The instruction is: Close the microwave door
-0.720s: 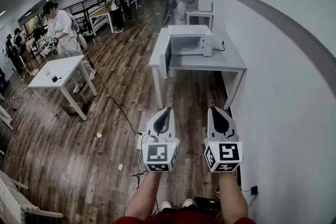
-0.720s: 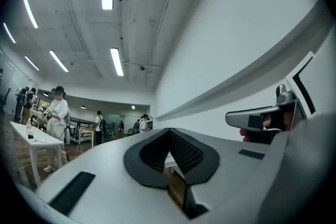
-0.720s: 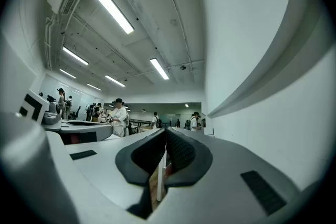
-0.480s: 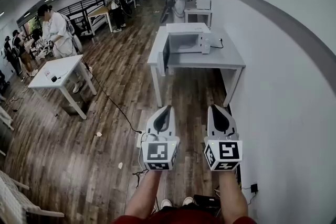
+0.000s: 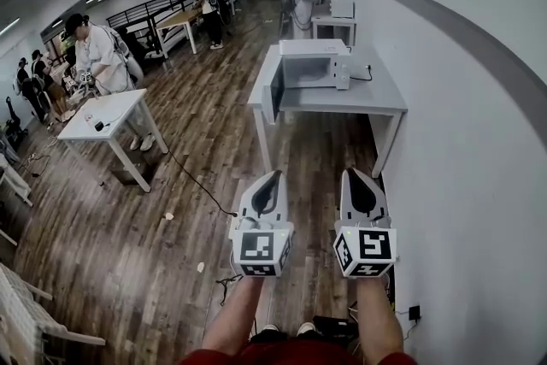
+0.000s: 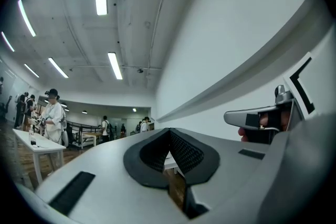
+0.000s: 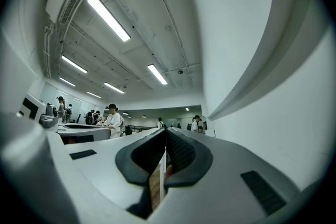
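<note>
A white microwave point(image 5: 314, 62) stands on a grey table point(image 5: 369, 103) against the right wall, a few steps ahead. Its dark door point(image 5: 275, 90) hangs open toward the left, past the table's edge. My left gripper point(image 5: 271, 176) and right gripper point(image 5: 354, 173) are held side by side at waist height, far short of the table. Both are shut and hold nothing. In the left gripper view the left gripper point(image 6: 169, 131) has its tips touching and points up at the ceiling. The right gripper point(image 7: 166, 131) looks the same in its own view.
A white table point(image 5: 109, 112) stands at the left with a person point(image 5: 101, 55) beside it. A black cable point(image 5: 192, 179) runs across the wooden floor. A second table point(image 5: 335, 20) stands further down the wall with more people near it. The white wall point(image 5: 461, 184) is close on my right.
The head view has shifted slightly, so the scene sits a little further right. Both grippers keep the same shut pose. The microwave door is still open.
</note>
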